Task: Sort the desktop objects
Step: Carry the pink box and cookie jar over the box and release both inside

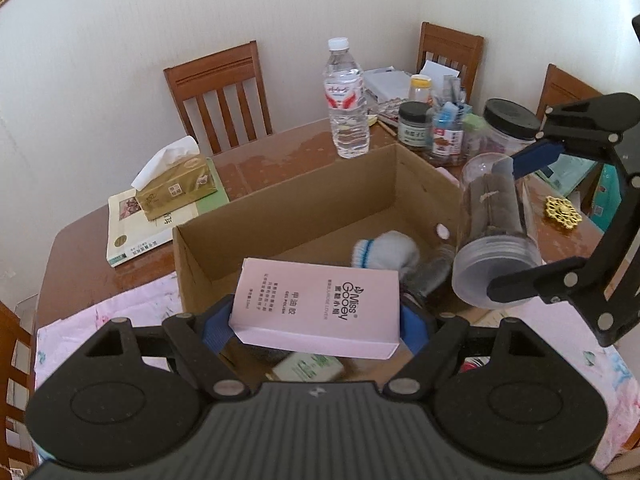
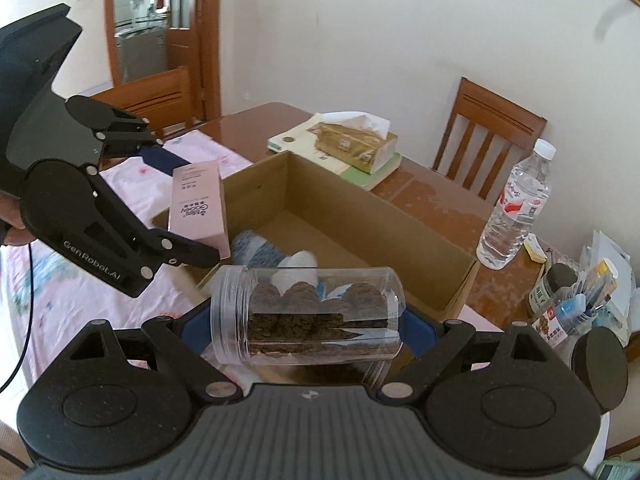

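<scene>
My left gripper [image 1: 314, 328] is shut on a pink carton [image 1: 316, 304] printed "Miss Gooey", held flat over the near end of an open cardboard box [image 1: 280, 208]. My right gripper [image 2: 306, 328] is shut on a clear plastic jar [image 2: 308, 316] of brown lumps, held sideways with its threaded mouth to the left, over the box's [image 2: 360, 208] near edge. The left wrist view shows that jar [image 1: 496, 240] at the box's right wall. In the right wrist view the left gripper [image 2: 188, 204] and pink carton [image 2: 198, 208] hang at the left. A white, blue-striped glove [image 1: 384, 254] lies inside.
A water bottle [image 1: 346, 100] stands behind the box, with a cluster of jars [image 1: 432, 128] further right. A tissue pack [image 1: 176, 184] rests on books at the left. A pink cloth [image 1: 100, 328] covers the near table. Wooden chairs line the wall. A gold ornament [image 1: 562, 212] lies right.
</scene>
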A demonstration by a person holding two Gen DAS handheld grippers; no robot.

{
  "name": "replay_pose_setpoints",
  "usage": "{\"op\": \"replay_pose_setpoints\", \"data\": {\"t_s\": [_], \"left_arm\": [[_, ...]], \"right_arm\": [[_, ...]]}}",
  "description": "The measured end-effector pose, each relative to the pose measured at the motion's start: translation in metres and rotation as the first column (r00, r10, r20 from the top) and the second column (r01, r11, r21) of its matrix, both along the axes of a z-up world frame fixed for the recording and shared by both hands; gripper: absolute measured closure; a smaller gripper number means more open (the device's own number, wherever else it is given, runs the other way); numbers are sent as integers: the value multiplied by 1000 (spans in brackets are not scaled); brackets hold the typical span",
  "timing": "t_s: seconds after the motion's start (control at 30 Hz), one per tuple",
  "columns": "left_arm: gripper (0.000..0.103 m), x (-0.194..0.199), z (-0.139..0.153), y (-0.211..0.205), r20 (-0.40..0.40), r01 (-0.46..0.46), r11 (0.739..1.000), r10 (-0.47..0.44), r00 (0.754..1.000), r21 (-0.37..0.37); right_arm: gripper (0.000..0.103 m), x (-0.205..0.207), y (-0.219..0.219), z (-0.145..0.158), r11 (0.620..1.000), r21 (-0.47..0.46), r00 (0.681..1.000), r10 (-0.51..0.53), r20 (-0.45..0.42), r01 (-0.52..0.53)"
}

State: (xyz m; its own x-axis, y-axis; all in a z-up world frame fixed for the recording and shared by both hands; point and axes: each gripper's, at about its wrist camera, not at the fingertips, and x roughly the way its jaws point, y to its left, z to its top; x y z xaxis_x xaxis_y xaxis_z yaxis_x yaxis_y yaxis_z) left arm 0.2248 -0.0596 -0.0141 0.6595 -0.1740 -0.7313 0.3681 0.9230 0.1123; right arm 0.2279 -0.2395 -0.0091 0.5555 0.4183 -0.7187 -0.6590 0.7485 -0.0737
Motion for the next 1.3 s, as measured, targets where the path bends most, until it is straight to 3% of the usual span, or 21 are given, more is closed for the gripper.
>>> {"op": "replay_pose_setpoints", "data": {"t_s": [0.67,0.83,1.3], "left_arm": [[21,85,-32,18,-79,20,1000,-20,997,4],[15,100,-38,21,-71,-4,1000,5,997,17],[15,92,-30,25,-97,-14,999,17,995,33]], "right_arm": [[8,85,25,-31,995,-31,993,-97,-60,95],[0,95,23,-30,991,-7,989,-131,-63,131],[0,87,14,-31,988,-5,983,-156,-97,156]]}}
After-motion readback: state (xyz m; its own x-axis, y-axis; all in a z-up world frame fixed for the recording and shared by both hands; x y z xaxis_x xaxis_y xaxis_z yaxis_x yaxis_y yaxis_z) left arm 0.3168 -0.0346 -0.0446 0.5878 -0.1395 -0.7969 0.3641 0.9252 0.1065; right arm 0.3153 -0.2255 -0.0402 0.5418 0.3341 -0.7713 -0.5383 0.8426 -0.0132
